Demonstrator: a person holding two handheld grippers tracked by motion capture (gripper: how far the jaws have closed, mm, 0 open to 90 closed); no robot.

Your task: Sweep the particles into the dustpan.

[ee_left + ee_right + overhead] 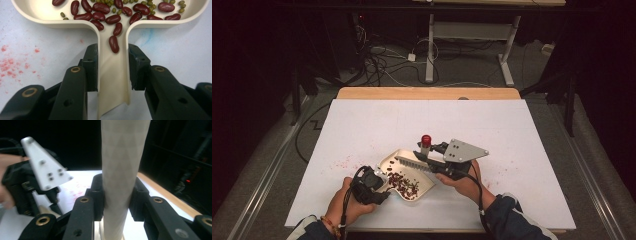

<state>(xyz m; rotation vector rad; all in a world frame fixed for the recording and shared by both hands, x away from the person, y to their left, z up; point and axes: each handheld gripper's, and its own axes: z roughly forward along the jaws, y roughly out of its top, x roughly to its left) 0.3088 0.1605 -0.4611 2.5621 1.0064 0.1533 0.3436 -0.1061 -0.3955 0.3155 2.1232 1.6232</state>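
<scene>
A cream scoop pan (408,154) lies near the front middle of the white table, with red kidney beans (404,184) and small green beans (150,5) in it. One red bean (113,44) lies in the trough of the pan's handle (113,82). My left gripper (113,67) is shut on that handle, its pads (91,65) pressing both sides. My right gripper (428,150) is shut on the upright whitish handle (122,157) of a brush, whose red cap (426,140) points up. The brush's bristle row (412,162) rests across the pan.
Red powder stains (344,162) and a blue smudge (150,37) mark the white cover. A wooden strip (427,93) edges the table's far side; beyond it are floor cables and a desk frame. The left gripper's grey plate (42,165) is close on the left.
</scene>
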